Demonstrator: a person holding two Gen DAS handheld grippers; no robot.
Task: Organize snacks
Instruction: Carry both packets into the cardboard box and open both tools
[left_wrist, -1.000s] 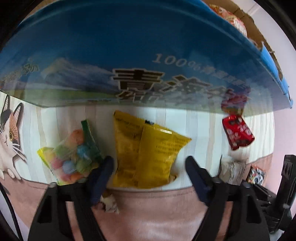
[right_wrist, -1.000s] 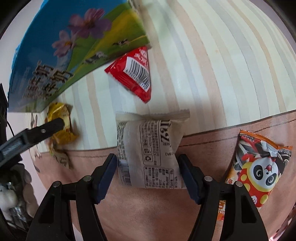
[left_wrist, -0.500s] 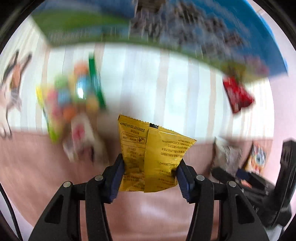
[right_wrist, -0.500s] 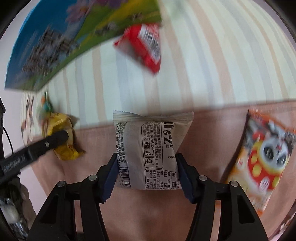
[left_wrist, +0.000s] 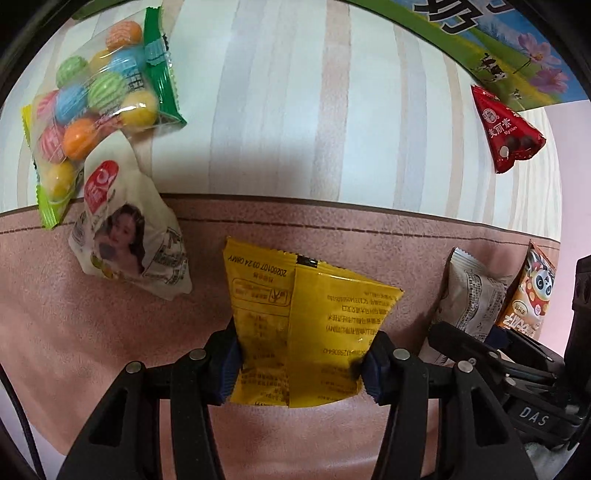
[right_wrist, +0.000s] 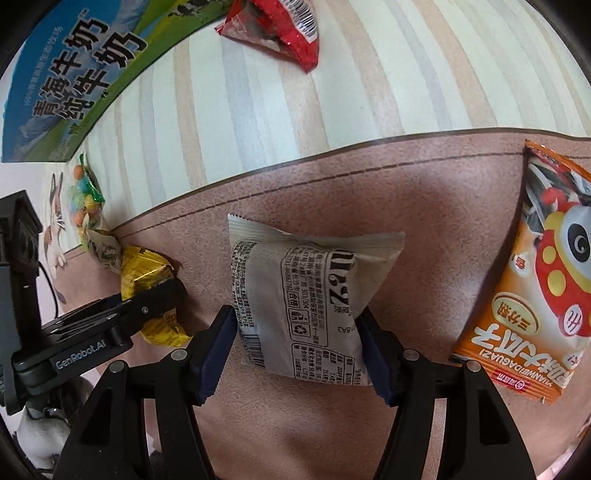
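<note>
A desk under a cloth (left_wrist: 332, 129), striped cream at the far side and pink suede at the near side, carries scattered snacks; a blue milk carton (right_wrist: 74, 62) stands at 11 o'clock in the right wrist view.

Left claw (left_wrist: 301, 360): closed on the yellow pack (left_wrist: 310, 325), both pads pressing its lower sides; the pack projects toward 12 o'clock from the jaws, back side up.

Right claw (right_wrist: 297, 356): its jaws have just been opening slightly, yet both pads touch the flanks of the grey pack (right_wrist: 306, 295), which sits between them and extends toward 12 o'clock. Whether either pack is clear of the cloth cannot be told.

Other snacks: a candy bag (left_wrist: 96, 114) at 10 o'clock and a white pouch (left_wrist: 129, 240) just below it, overlapping its corner, in the left view; a red pack (left_wrist: 506, 133) at 2 o'clock; an orange panda pack (right_wrist: 532, 280) at 3 o'clock in the right view, well apart from the grey pack.

Step in hand, as judged: both picks are made, one pack per claw. The next move calls for carrying each to the carton, probably the container, without loosening, the right grip especially, and clearing the neighbouring claw at close quarters.
</note>
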